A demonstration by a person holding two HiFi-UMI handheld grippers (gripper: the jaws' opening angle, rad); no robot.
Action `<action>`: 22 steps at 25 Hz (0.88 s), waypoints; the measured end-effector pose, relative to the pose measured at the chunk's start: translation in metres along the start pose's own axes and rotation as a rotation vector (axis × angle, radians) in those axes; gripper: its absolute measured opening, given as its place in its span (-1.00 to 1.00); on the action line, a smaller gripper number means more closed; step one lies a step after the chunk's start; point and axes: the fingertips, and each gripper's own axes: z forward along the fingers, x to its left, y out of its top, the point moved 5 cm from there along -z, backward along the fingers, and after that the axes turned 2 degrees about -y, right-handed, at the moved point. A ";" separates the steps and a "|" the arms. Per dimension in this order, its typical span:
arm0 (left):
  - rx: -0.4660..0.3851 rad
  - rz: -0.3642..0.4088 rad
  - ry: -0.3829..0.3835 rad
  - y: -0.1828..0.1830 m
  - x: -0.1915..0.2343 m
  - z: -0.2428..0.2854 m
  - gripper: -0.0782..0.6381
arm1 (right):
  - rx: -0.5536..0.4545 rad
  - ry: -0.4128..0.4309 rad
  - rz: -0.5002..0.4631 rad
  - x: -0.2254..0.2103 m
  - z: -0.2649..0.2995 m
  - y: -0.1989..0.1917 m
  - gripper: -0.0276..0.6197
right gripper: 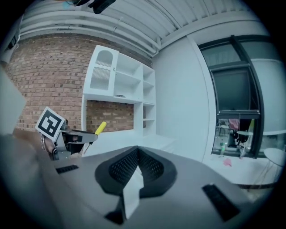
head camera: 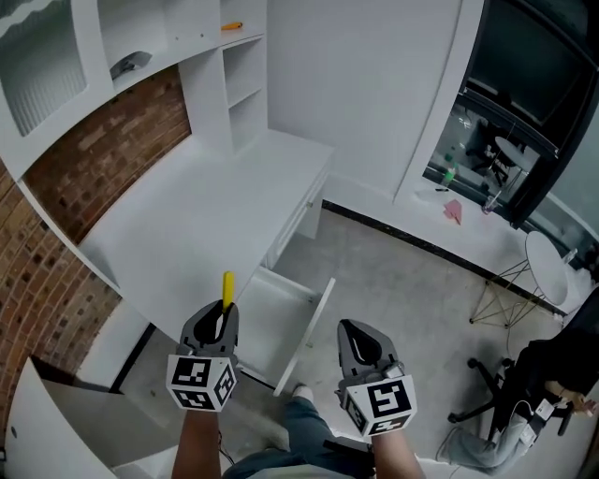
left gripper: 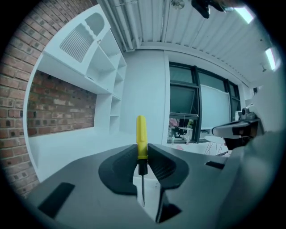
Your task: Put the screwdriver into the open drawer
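My left gripper [head camera: 223, 313] is shut on a screwdriver [head camera: 226, 288] with a yellow handle that sticks out past the fingertips. In the left gripper view the jaws clamp the handle [left gripper: 141, 136] near its black collar, and the metal shaft [left gripper: 142, 188] runs back between them. The gripper hangs over the near corner of the white desk [head camera: 206, 215], just left of the open white drawer [head camera: 314, 323]. My right gripper [head camera: 348, 327] is right of the drawer, over the floor; its jaws [right gripper: 137, 154] are shut with nothing between them. The right gripper view shows the left gripper [right gripper: 67, 136] with the handle [right gripper: 100, 128].
A white shelf unit above the desk holds an orange item [head camera: 231, 26] and a grey object [head camera: 131, 64]. A brick wall [head camera: 103, 140] backs the desk. A wire-legged round table [head camera: 547, 267] and a seated person [head camera: 552, 374] are at the right.
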 end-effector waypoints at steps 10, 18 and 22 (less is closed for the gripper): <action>0.299 -0.043 -0.065 -0.091 -0.003 0.116 -0.55 | 0.171 0.001 0.085 -0.060 0.062 -0.047 -0.88; 0.563 -0.050 -0.122 -0.189 -0.002 0.166 -0.55 | 0.333 0.013 0.121 -0.065 0.080 -0.110 -0.88; 0.687 0.004 -0.171 -0.236 -0.003 0.179 -0.55 | 0.370 0.008 0.143 -0.057 0.092 -0.139 -0.88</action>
